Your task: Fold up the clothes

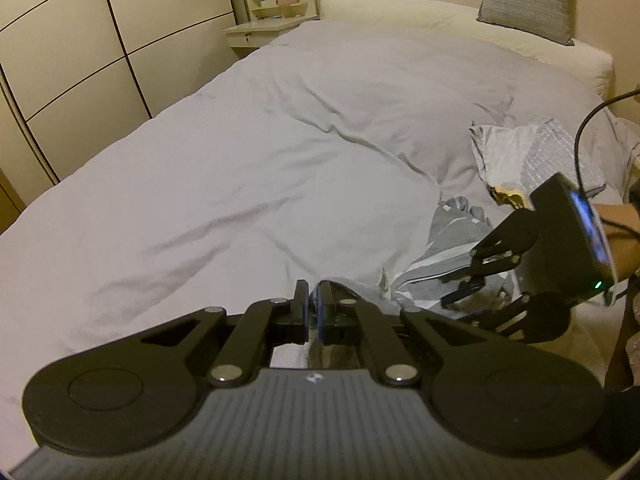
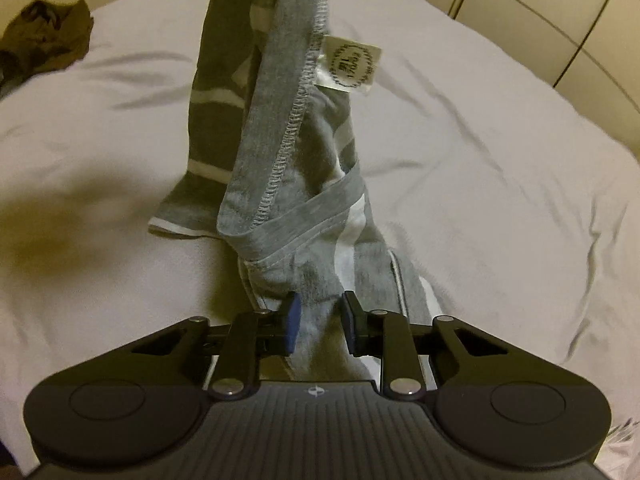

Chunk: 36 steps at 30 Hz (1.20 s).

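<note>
A grey garment with white stripes (image 2: 288,128) stretches from the bed up toward the top of the right wrist view, its inside seam and white size label (image 2: 352,62) showing. My right gripper (image 2: 321,320) is low over the bed with its fingers closed in on a bunched part of that garment. In the left wrist view my left gripper (image 1: 314,312) is shut on a thin edge of the same garment (image 1: 452,248), which trails right to the right gripper (image 1: 476,276). The bed (image 1: 240,184) has a pale lilac cover.
A small stack of folded clothes (image 1: 520,152) lies at the bed's right side. A dark crumpled garment (image 2: 40,28) sits on the bed's far left. A wardrobe (image 1: 80,40), nightstand (image 1: 256,34), pillow (image 1: 524,0) and a black cable (image 1: 588,128) surround the bed.
</note>
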Tool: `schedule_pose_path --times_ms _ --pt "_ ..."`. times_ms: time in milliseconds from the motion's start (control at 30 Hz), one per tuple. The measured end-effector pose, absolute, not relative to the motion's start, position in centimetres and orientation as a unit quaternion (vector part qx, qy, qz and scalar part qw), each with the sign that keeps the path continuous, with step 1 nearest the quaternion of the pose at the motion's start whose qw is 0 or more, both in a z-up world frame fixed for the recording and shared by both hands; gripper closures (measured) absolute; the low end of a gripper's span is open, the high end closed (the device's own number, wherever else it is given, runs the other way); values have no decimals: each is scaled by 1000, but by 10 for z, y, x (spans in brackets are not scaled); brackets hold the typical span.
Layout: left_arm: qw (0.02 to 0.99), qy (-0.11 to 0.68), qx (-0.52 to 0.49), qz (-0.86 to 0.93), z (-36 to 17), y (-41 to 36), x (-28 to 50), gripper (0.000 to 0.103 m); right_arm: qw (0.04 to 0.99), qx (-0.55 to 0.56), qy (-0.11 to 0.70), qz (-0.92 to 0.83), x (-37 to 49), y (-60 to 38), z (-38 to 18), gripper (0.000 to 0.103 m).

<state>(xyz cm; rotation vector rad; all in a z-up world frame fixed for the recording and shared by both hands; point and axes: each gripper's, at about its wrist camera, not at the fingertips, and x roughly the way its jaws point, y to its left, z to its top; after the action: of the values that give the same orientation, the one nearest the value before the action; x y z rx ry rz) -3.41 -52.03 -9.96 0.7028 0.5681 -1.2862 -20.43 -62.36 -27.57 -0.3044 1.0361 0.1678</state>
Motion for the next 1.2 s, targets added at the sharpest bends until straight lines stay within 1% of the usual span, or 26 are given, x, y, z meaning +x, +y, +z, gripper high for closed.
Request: schedule_pose_path --times_ms 33,67,100,133,167,200,233,333,500,733,833,867,933,1000,1067,1167,1200 --pt "707 255 317 -578 -100 -520 -33 102 852 -160 492 78 -206 -624 -277 48" --pt "707 256 316 -578 -101 -520 -32 102 850 -177 491 76 -209 -623 -280 46" --pt "708 257 315 -578 -101 -520 -32 102 847 -186 492 77 -210 -625 -284 50" --pt "708 257 317 -576 -102 -521 -32 102 843 -188 498 78 -210 -628 -288 59" --pt "709 259 317 -575 -104 -521 -31 102 840 -187 504 78 -210 -631 -292 71" --pt "710 260 317 -573 -105 -521 -31 102 839 -176 509 78 -209 -637 -293 102" --pt "711 262 317 -570 -106 -521 -30 102 843 -165 506 76 -209 -643 -290 103" --pt "719 262 314 -562 -104 -524 -28 102 860 -127 491 66 -213 -662 -271 103" --pt "730 236 315 -559 -86 -540 -27 102 897 -43 441 7 -230 -721 -202 103" --pt "727 139 308 -597 -22 -582 -50 102 938 11 333 -95 -310 -791 -66 103" --pt "711 89 301 -630 5 -595 -70 102 945 16 290 -148 -351 -795 -16 103" --pt "702 74 301 -641 10 -595 -76 102 945 16 284 -163 -361 -791 -8 103" --pt "685 46 300 -662 20 -597 -87 102 942 14 277 -191 -377 -777 0 103" --pt "671 36 302 -676 22 -594 -93 102 936 10 286 -206 -381 -759 -12 103" --pt "659 37 307 -686 22 -589 -98 102 930 31 304 -204 -376 -738 -44 102" --pt "646 38 319 -693 17 -584 -105 102 922 21 343 -176 -346 -706 -97 100" --pt "646 40 320 -692 16 -585 -105 102 920 15 354 -165 -334 -698 -115 92"
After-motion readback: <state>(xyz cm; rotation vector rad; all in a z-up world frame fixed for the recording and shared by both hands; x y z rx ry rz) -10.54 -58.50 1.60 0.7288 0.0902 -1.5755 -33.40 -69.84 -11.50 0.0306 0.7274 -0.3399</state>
